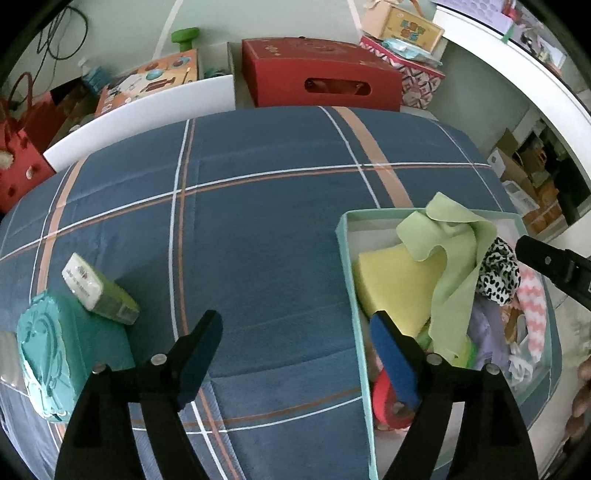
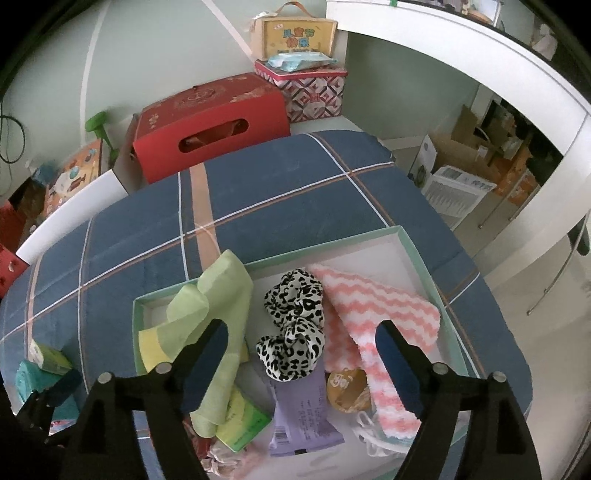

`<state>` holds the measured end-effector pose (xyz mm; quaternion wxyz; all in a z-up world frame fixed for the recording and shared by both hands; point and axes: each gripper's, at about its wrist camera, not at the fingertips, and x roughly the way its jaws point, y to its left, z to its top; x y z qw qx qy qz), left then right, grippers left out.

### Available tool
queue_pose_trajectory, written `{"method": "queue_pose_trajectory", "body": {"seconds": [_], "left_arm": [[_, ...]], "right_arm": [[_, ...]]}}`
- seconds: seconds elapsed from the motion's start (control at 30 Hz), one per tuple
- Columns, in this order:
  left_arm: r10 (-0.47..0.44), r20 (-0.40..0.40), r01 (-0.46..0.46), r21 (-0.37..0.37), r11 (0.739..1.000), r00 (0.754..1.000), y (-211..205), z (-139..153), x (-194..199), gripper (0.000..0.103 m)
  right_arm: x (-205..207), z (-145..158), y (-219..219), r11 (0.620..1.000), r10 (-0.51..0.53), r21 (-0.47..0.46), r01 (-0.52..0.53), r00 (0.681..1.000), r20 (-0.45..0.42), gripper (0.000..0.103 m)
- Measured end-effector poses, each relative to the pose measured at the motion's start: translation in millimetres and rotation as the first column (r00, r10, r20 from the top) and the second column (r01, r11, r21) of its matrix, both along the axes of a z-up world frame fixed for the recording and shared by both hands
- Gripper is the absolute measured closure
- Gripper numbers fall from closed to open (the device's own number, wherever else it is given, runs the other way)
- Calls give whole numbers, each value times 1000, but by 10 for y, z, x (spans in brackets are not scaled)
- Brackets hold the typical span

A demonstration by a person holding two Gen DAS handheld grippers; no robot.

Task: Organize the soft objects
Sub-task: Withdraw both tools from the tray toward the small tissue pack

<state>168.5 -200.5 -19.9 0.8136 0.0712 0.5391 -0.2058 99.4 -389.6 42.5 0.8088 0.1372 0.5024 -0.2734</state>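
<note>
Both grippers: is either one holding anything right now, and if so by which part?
Nothing is held. The left gripper stands open above the bedcover, and the right gripper stands open over the box, with the leopard scrunchie lying loose below it.

Print shows on the yellow carry box (image 2: 294, 36) and the purple packet (image 2: 303, 413), none of it legible.

Bare quilt (image 1: 266, 229) between crowded box (image 1: 345, 236) and tissue packs (image 1: 99, 291).

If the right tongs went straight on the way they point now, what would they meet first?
Most likely the leopard-print scrunchie lying in the mint box: it sits between the open right tongs and just ahead. Depth is unclear, so the purple packet beneath could come first.
</note>
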Motion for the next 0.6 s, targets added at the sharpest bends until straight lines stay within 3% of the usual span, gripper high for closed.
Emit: {"method": "queue_pose_trajectory", "body": {"seconds": [0.1,0.23,0.43,0.6], "left_arm": [[8,-3,-8,-7,1000,1000,37,9,5,19],[18,7,-18,-14,1000,1000,67,47,-8,11],[40,33,-38,-69,997,999,224,274,-65,11],[98,117,-82,-135,987,988,540,610,-104,11]], "right_arm": [[11,13,33,1000,8,-17,-8,1000,-4,15],[31,16,78,999,15,-34,-15,1000,-10,0],[64,110,187,999,32,-44,-31,999,31,0],[142,261,414,996,90,-37,-86,990,109,0]]}}
